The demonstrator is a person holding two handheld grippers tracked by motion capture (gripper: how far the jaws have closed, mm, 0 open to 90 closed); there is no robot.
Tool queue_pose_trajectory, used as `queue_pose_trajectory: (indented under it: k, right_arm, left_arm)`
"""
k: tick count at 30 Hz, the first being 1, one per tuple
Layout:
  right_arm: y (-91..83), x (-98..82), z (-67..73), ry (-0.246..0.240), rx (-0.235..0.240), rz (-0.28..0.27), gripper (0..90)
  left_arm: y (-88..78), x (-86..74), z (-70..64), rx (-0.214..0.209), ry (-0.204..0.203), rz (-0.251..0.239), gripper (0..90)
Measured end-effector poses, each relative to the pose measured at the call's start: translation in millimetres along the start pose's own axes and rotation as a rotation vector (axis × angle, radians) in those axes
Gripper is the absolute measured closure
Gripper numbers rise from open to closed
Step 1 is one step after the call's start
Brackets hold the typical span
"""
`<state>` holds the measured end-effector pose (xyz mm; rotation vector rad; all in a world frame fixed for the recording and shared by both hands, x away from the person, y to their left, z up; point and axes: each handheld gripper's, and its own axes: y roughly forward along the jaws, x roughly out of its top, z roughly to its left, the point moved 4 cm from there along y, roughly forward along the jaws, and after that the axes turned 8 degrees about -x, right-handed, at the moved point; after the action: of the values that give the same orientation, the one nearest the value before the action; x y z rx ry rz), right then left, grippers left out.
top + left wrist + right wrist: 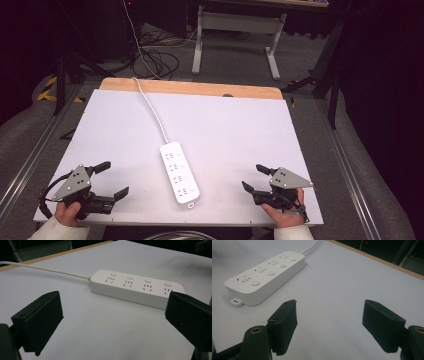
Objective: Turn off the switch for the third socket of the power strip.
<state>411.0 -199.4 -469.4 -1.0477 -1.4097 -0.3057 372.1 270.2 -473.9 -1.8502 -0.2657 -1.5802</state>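
White power strip (179, 172) lies flat mid-tabletop (240, 125), long axis running near-far, slightly angled; its cord (150, 107) runs off the far edge. Left gripper (111, 181) sits near-left, right gripper (252, 178) near-right, both w/ jaws spread wide, holding nothing, well apart from the strip on either side. Left gripper view: strip (136, 287) ahead across the jaws, four sockets w/ buttons facing up. Right gripper view: strip (265, 273) far-left of the jaws, small tab at its near end. Probably the approach stage, nothing touched yet. To do it well: bring one gripper in square to a long side, jaws straddling the narrow width, pinch the body not the cord; use the other to steady the opposite end so it doesn't slide on the smooth tabletop.
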Motion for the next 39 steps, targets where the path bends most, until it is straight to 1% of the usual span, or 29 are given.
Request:
queue_pose_trajectory:
  k: [6, 12, 15, 20, 22, 23, 25, 27, 29, 32, 39]
  right_arm:
    - [-0.2, 0.1, -0.2, -0.001, -0.003, -0.001, 28.5]
    - [-0.1, 0.1, -0.5, -0.002, -0.007, 0.002, 28.6]
    - [-0.2, 0.2, -0.3, -0.001, -0.008, 0.003, 28.6]
    - [-0.2, 0.5, -0.5, -0.001, -0.010, 0.009, 28.5]
    - [-0.4, 0.6, -0.8, -0.002, -0.013, 0.009, 28.6]
    - [-0.8, 1.0, -1.2, -0.005, -0.016, 0.010, 28.6]
    - [-1.2, 1.6, -1.5, -0.005, -0.018, 0.008, 29.2]
    - [-1.5, 2.6, -2.1, -0.010, -0.017, 0.011, 30.1]
    - [-1.4, 3.5, -1.9, -0.006, -0.016, 0.014, 30.4]
    - [-1.0, 8.8, -1.1, -0.014, -0.012, 0.021, 31.7]
    - [0.3, 18.7, 1.2, -0.007, 0.008, 0.031, 34.1]
  left_arm:
    - [0.7, 0.1, -1.0, 0.014, 0.010, 0.008, 2.0]
    - [-0.1, 0.2, -0.1, 0.025, 0.004, 0.006, 2.0]
    - [-0.8, 0.5, 0.9, 0.035, 0.010, 0.006, 2.0]
    - [-0.8, 0.4, 1.1, 0.038, 0.006, 0.008, 2.0]
    - [-0.8, 0.2, 0.2, 0.033, -0.010, 0.005, 2.0]
    - [-0.7, 0.2, 0.0, 0.035, -0.011, 0.003, 2.0]
    - [-1.1, 0.3, 0.4, 0.036, -0.002, 0.004, 2.0]
    - [-0.8, 0.2, -0.2, 0.036, -0.010, 0.005, 2.0]
    - [-0.9, 0.5, 1.1, 0.043, 0.008, 0.008, 2.0]
    - [-0.7, 0.4, 1.1, 0.046, 0.010, 0.010, 2.0]
    - [-0.9, 0.3, 1.3, 0.051, 0.008, 0.012, 2.0]
